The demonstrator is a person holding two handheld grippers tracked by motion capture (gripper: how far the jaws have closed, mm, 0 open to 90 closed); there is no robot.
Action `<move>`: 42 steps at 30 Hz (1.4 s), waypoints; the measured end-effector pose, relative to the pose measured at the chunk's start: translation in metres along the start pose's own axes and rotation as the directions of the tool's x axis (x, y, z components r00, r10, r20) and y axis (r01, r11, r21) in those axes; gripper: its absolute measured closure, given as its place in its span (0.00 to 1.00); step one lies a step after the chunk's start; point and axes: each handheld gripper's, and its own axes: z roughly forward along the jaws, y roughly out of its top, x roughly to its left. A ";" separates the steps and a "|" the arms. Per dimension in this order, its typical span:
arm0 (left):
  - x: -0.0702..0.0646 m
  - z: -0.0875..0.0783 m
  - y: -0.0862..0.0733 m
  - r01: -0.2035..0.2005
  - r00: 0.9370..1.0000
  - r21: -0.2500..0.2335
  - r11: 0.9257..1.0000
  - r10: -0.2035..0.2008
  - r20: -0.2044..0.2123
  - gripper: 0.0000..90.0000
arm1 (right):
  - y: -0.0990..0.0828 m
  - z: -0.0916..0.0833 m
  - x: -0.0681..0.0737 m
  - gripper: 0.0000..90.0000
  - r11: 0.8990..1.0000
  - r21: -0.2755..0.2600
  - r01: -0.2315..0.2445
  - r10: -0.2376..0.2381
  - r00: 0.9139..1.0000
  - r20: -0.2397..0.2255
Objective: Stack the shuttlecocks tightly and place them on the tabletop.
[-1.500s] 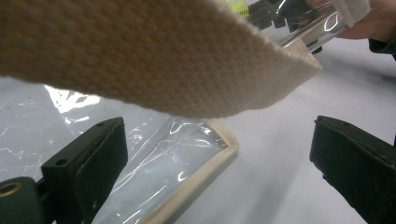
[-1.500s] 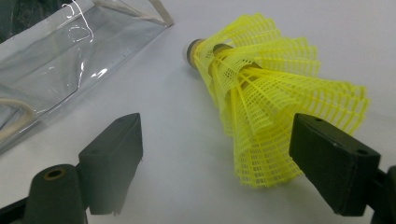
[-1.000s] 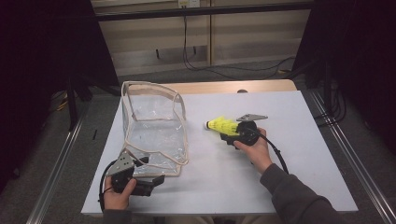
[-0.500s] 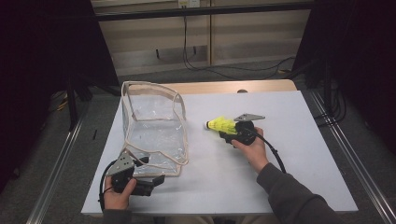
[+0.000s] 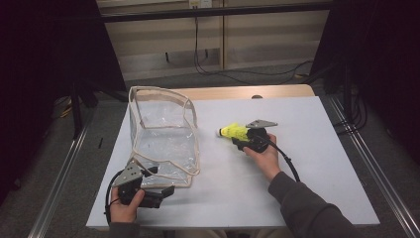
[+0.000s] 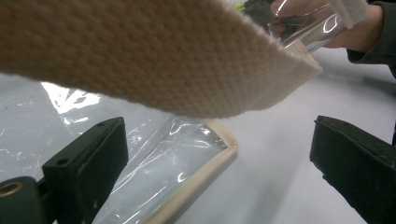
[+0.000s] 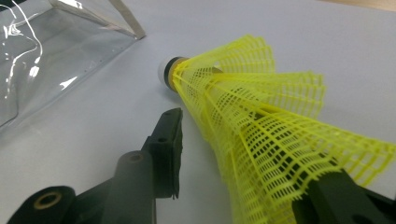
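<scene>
A yellow mesh shuttlecock (image 5: 234,132) with a white cork tip lies on its side on the white table (image 5: 307,173), tip toward the bag. My right gripper (image 5: 237,141) reaches over its skirt. In the right gripper view the shuttlecock (image 7: 261,116) sits between the jaws of the gripper (image 7: 247,154). They have just been closing; the skirt rests on the right jaw and a gap remains at the left one. A clear plastic bag (image 5: 163,129) with beige trim stands open at the left. My left gripper (image 5: 161,181) is open at the bag's near corner (image 6: 219,144), under a beige trim strap (image 6: 154,60).
The table's front edge runs just below my left hand (image 5: 126,208). A wooden board (image 5: 247,92) shows past the table's far edge, with cables on the floor behind. Metal rails (image 5: 356,148) flank the table. The bag's wall (image 7: 56,46) lies left of the shuttlecock.
The right gripper has edged slightly left onto the shuttlecock's skirt. The shuttlecock, the bag and the left gripper have stayed where they were.
</scene>
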 end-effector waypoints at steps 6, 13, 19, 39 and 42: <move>0.000 0.000 0.000 0.002 1.000 -0.002 1.000 -0.002 0.001 0.05 | 0.001 0.002 -0.005 0.77 1.000 -0.004 -0.020 0.020 1.000 0.022; 0.000 0.000 0.000 0.000 1.000 -0.001 1.000 0.000 0.000 0.05 | 0.003 0.000 -0.007 0.87 1.000 0.004 0.006 -0.006 1.000 0.019; 0.000 0.000 0.000 0.000 1.000 0.000 1.000 0.000 0.000 0.05 | 0.004 -0.004 -0.009 0.88 1.000 0.006 0.024 -0.024 1.000 -0.005; 0.000 0.000 0.000 -0.004 1.000 -0.002 1.000 0.004 -0.003 0.05 | 0.002 -0.005 0.001 0.77 0.997 0.023 0.078 -0.076 0.993 -0.087; 0.000 0.000 0.000 -0.001 1.000 -0.002 1.000 0.001 -0.001 0.05 | 0.002 -0.004 0.003 0.61 0.997 0.028 0.068 -0.066 0.996 -0.062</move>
